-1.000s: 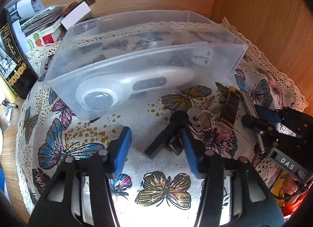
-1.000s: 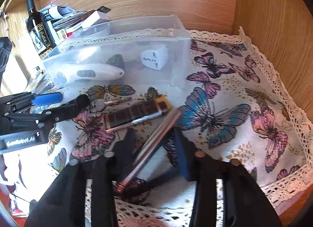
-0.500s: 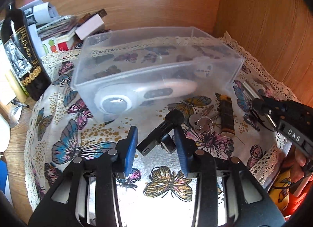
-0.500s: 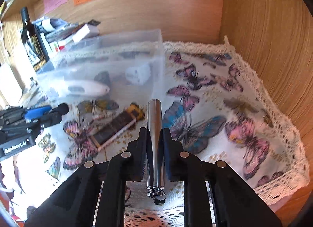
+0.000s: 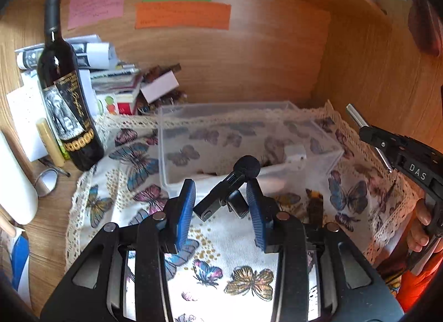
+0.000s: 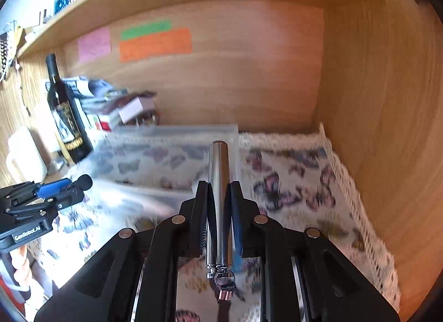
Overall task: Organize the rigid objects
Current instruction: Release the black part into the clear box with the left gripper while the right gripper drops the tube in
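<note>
Rigid objects are being gathered into a clear plastic bin (image 5: 249, 133) that stands on a butterfly-print cloth (image 5: 229, 241). In the left wrist view, the left gripper (image 5: 220, 212) is seen lifted above the cloth with a black clip-on microphone (image 5: 229, 191) between its blue pads (image 5: 186, 205); the right pad touches it, but whether it is firmly pinched cannot be told. The bin lies at twelve o'clock, just beyond the microphone, with a white adapter (image 5: 296, 155) inside, so a drop there is judged likely. A wine bottle (image 5: 65, 94) stands at ten o'clock. In the right wrist view, the right gripper (image 6: 218, 205) is pressed together around a silver metal cylinder (image 6: 219, 183), held lengthwise so it points forward at the bin, blurred, at twelve o'clock.
</note>
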